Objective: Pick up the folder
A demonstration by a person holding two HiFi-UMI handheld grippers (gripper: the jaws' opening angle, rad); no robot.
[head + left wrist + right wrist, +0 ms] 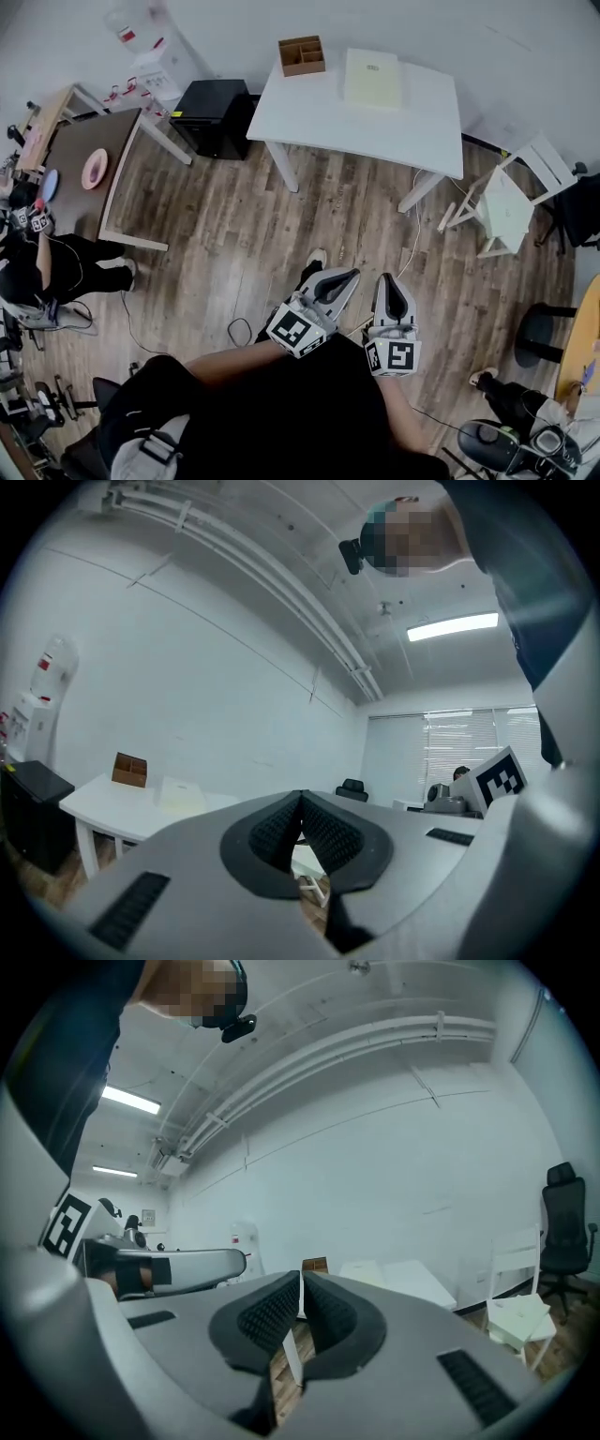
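Note:
A pale cream folder (373, 79) lies flat on the white table (319, 117) at the far side of the room, beside a brown wooden organiser box (302, 55). Both grippers are held close to my body, well short of the table, pointing level toward it. The left gripper (345, 278) is shut with nothing in it, its pads meeting at the tips. My right gripper (392, 284) is shut and empty too. In the left gripper view the folder (181, 795) and box (129, 769) show far off on the table. The right gripper view shows the folder (364, 1269) beyond the jaws.
A black cabinet (217, 116) stands left of the white table, a white chair (511, 199) to its right. A brown desk (84, 169) with a pink plate is at the left, where a seated person (37, 262) is. Cables (412, 234) trail over the wooden floor.

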